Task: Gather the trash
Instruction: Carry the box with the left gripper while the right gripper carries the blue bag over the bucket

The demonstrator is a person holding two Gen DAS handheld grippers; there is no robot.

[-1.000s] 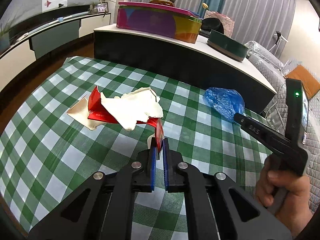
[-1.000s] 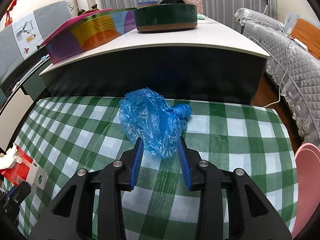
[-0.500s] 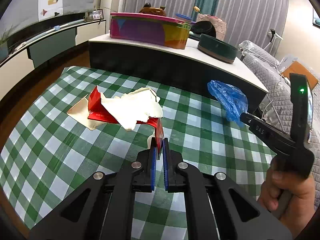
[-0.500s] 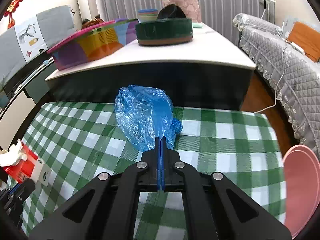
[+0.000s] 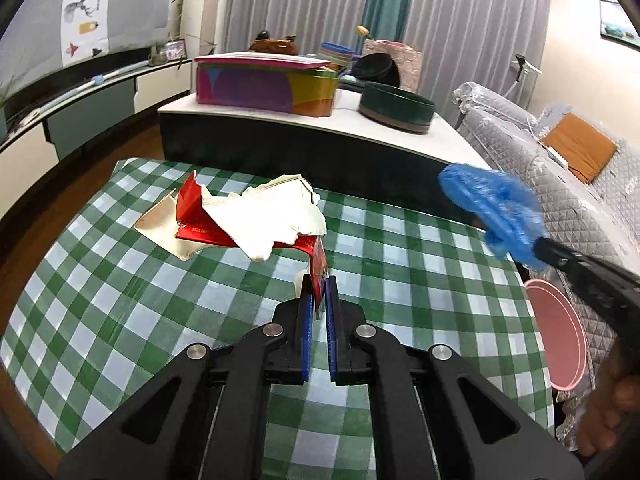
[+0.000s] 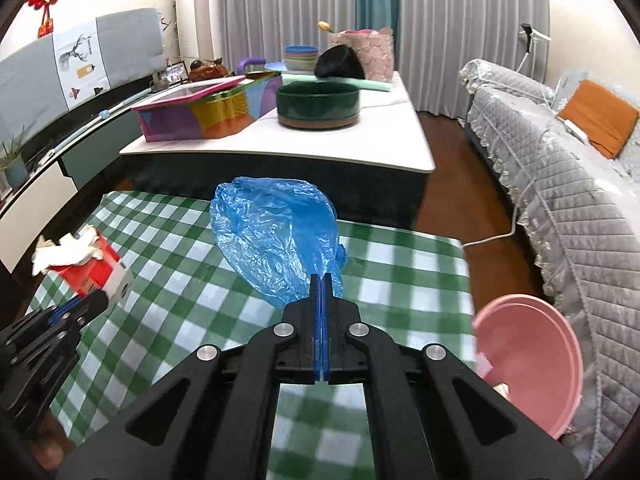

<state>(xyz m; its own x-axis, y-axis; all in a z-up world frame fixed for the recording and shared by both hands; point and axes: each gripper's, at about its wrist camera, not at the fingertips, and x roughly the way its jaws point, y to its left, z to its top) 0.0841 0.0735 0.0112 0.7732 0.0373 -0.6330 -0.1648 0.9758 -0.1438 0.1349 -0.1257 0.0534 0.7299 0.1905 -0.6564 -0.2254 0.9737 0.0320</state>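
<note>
1. so both pieces were already picked up: left gripper (image 5: 319, 305) had its fingers clamped on the torn red carton (image 5: 208, 222), lifted over the checked tabletop (image 5: 120, 304).
2. right gripper (image 6: 321, 292) was pinched together on the blue plastic bag (image 6: 276, 236), also off the cloth.
3. left to do, by my guess: drop both in the pink basin (image 6: 528, 360) beside the tabletop's right edge.
4. basin inside was cut off, contents unclear; bag blurred in left view.
</note>
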